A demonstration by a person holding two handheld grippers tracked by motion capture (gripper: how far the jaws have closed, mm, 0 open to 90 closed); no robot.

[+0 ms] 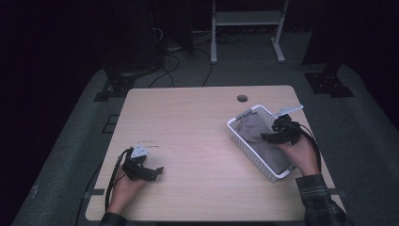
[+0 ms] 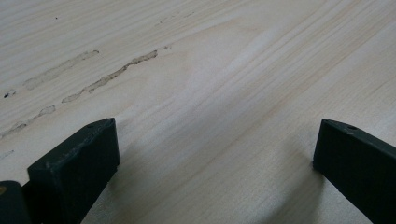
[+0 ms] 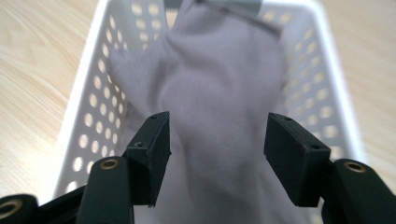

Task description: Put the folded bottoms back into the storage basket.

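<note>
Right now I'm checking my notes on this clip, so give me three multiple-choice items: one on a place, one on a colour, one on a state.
1. Where does the grey cloth lie?
A. inside the basket
B. on the bare table beside the basket
C. on the floor

2. What colour is the basket?
A. blue
B. white
C. black

3. How do the jaws of the left gripper stand?
A. closed on the cloth
B. closed on the basket's rim
C. apart, with bare table between them

Answers:
1 A, since the right gripper view shows the cloth between the basket's perforated walls, below the right gripper.
2 B, since its rim and walls are white in the high view.
3 C, since the left gripper view shows wood grain of the table between the two black jaws.
</note>
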